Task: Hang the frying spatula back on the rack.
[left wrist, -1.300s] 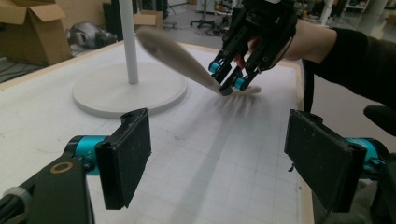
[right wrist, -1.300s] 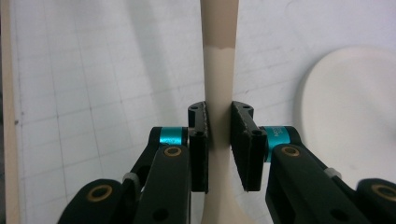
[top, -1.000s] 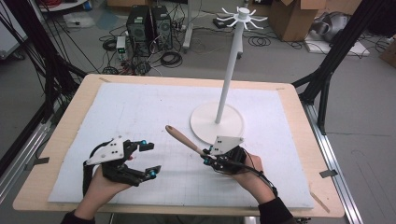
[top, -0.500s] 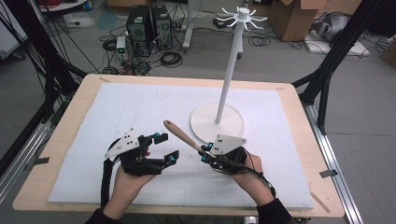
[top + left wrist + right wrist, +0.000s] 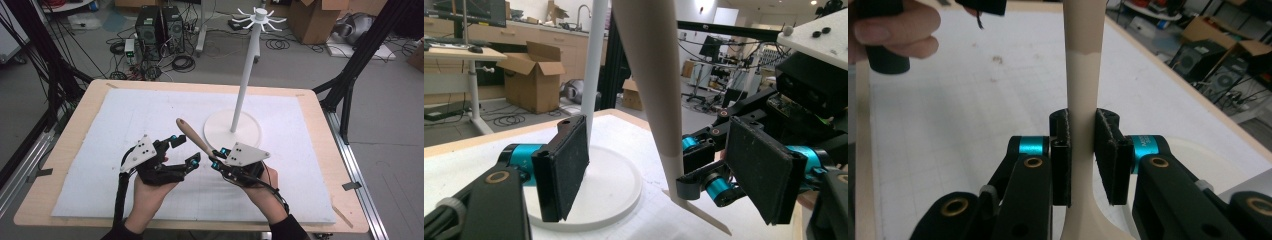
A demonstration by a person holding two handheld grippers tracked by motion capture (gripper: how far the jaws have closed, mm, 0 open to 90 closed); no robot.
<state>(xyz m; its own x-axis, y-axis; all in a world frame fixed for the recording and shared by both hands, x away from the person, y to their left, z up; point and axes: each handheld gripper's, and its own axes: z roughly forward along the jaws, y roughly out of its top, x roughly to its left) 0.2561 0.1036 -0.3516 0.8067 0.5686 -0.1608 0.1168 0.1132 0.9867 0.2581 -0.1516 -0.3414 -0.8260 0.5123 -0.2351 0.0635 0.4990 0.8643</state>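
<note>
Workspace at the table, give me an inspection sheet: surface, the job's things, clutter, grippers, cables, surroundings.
Surface: wooden table covered by a white mat; faint brown marks on the mat in the right gripper view.
Job's things: wooden utensil with a tan handle, slanting up off the mat; white pole stand on a round base, hook spokes at its top.
Clutter: nothing seen on the mat.
Grippers: right gripper shut on the utensil's handle; left gripper open, its jaws on either side of the handle, pads apart from it, and they have just been closing.
Cables: black cable trails from the left gripper.
Surroundings: black computer towers, floor cables, cardboard boxes.
</note>
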